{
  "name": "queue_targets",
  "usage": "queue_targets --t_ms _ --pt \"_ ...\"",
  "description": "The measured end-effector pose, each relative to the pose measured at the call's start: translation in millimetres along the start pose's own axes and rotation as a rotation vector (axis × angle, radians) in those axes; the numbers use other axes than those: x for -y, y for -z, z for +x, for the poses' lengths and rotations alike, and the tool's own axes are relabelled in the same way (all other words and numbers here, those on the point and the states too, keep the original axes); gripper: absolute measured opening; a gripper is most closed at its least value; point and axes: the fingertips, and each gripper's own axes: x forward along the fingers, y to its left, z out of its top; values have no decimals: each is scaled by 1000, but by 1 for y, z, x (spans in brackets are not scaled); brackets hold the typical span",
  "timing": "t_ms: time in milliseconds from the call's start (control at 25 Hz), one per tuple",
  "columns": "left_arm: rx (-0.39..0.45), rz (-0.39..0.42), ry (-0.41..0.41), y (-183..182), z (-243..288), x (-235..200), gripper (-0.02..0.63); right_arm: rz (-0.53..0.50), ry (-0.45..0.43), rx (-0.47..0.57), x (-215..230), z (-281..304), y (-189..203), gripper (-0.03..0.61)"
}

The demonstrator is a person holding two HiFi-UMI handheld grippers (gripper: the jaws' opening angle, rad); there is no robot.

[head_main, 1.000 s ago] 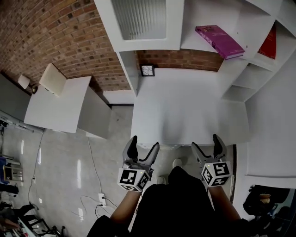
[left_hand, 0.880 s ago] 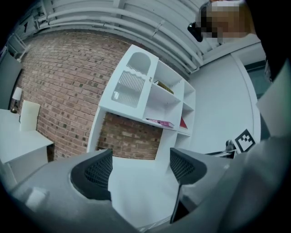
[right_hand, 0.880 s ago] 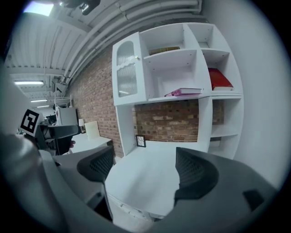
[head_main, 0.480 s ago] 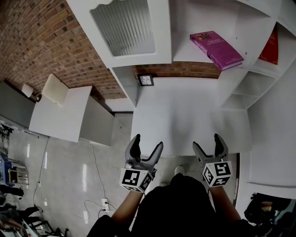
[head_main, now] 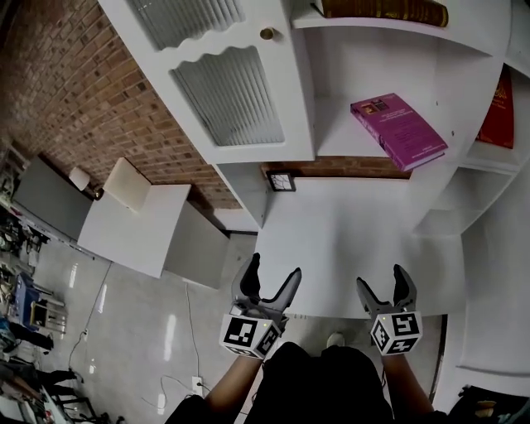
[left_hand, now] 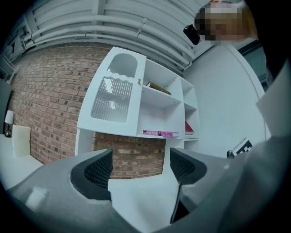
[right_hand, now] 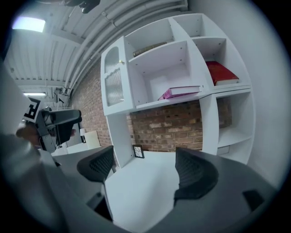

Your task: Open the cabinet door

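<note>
Head view, steep downward angle. A brick wall [head_main: 83,99] is seen behind and to the left of everything. A white shelving unit [head_main: 356,50] is set against it, with a white desk surface [head_main: 348,232] running beneath the shelves. A low white cabinet [head_main: 137,219] is noted on the floor to the left of the desk.

The cabinet door [head_main: 228,108], white with ribbed glass panels, is found at the upper left of the shelving unit. It is shut flat against its frame, and no gripper is touching it.

The left gripper [head_main: 273,267] is held over the near edge of the desk with its jaws spread wide; only bare desk and brick are seen between them in the left gripper view. The right gripper [head_main: 383,277] is held just beside it to the right, jaws likewise parted, nothing gripped. Both are well apart from the door.

A purple book [head_main: 398,131] is laid flat on the open shelf right of the door. A red book [head_main: 499,99] is seen in the far-right compartment and a brown book [head_main: 385,10] on the shelf above. A small framed picture [head_main: 281,180] is propped at the back of the desk. A brass knob [head_main: 267,34] is fixed near the door's right edge.
</note>
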Motion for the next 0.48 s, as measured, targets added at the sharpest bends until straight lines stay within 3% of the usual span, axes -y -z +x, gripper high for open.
queue_targets --t_ms 280,480 --pt "54 11 45 -35 33 4 380 0 9 33 0 3 -11 422" --pt "122 72 110 -82 63 11 380 8 29 53 -3 5 -23 422"
